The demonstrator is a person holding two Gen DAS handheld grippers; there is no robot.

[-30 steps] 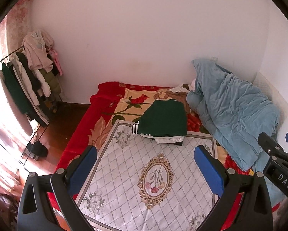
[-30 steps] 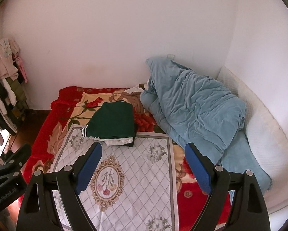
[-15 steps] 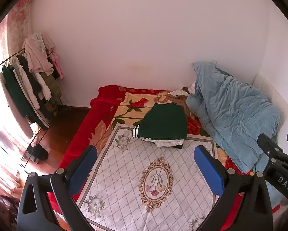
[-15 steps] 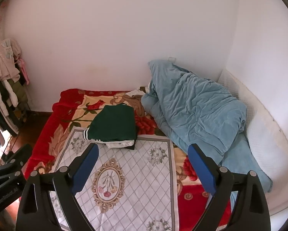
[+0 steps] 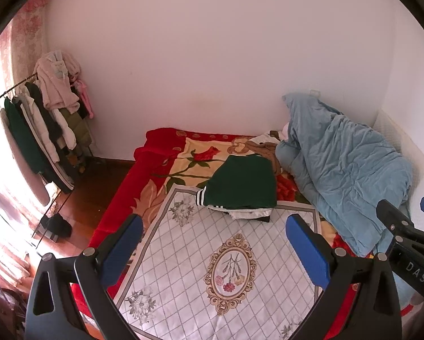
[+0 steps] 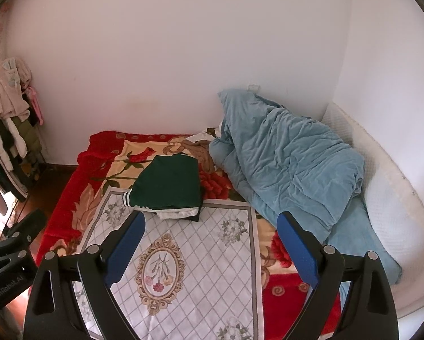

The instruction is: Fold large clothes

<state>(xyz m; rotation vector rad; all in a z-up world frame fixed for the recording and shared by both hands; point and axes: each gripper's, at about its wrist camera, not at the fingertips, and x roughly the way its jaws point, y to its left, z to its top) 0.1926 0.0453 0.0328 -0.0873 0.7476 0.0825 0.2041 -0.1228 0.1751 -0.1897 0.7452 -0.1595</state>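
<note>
A folded dark green garment (image 5: pixel 244 182) with white-striped cuffs lies on top of a small stack of folded clothes on the bed; it also shows in the right wrist view (image 6: pixel 169 184). My left gripper (image 5: pixel 213 236) is open and empty, held well above the white patterned cloth (image 5: pixel 212 257). My right gripper (image 6: pixel 210 233) is open and empty too, above the same cloth (image 6: pixel 189 257). Both are well short of the green garment. The right gripper shows at the right edge of the left wrist view (image 5: pixel 404 243).
A crumpled blue duvet (image 6: pixel 291 167) fills the bed's right side against the wall. A brown garment (image 5: pixel 264 150) lies behind the stack. A clothes rack (image 5: pixel 42 130) with hanging clothes stands left of the bed on the wooden floor. A red floral blanket (image 5: pixel 121 204) covers the bed.
Both grippers have drawn back and risen slightly from the bed; the green stack sits a little farther away and lower in both views. Both stay open and empty.
</note>
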